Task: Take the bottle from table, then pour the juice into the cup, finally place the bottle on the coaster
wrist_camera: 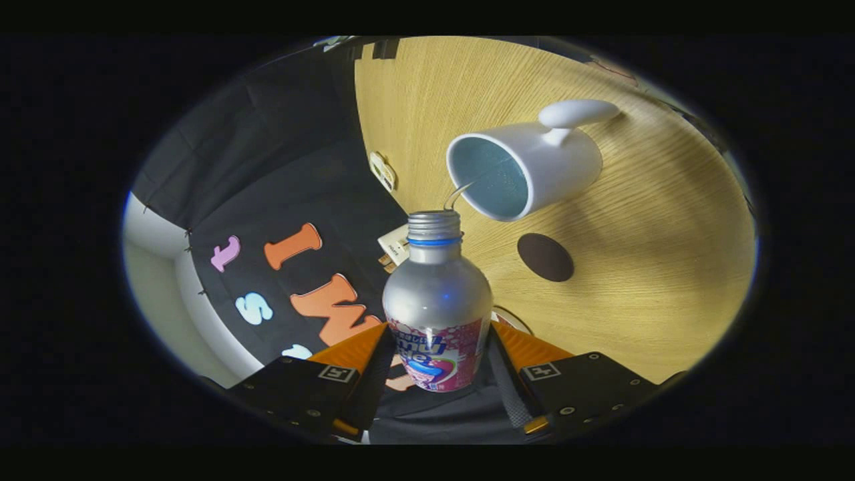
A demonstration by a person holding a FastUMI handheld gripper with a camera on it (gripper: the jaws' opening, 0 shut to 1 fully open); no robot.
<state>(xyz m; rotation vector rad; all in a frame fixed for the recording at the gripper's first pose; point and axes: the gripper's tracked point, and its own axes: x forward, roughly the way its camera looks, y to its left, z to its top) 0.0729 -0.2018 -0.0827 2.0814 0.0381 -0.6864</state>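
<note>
The gripper (pixel 437 364) clamps both fingers on a silver metal bottle (pixel 437 300) with its cap off. A thin stream runs from the bottle's mouth into the glossy white ceramic cup (pixel 534 167). A flat round brown coaster (pixel 546 257) lies near the cup on the wood-grain table (pixel 668 267).

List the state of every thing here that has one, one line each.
Bottle: uncapped, tilted, held between the claw's fingers, thin stream leaving its mouth toward the cup.
Cup: on the table, mouth facing the bottle, stream reaching its rim; fill level cannot be told.
Coaster: bare, flat on the table beside the cup.
Claw: shut on the bottle, a finger pressing each side.
Table: bears the cup and coaster.
</note>
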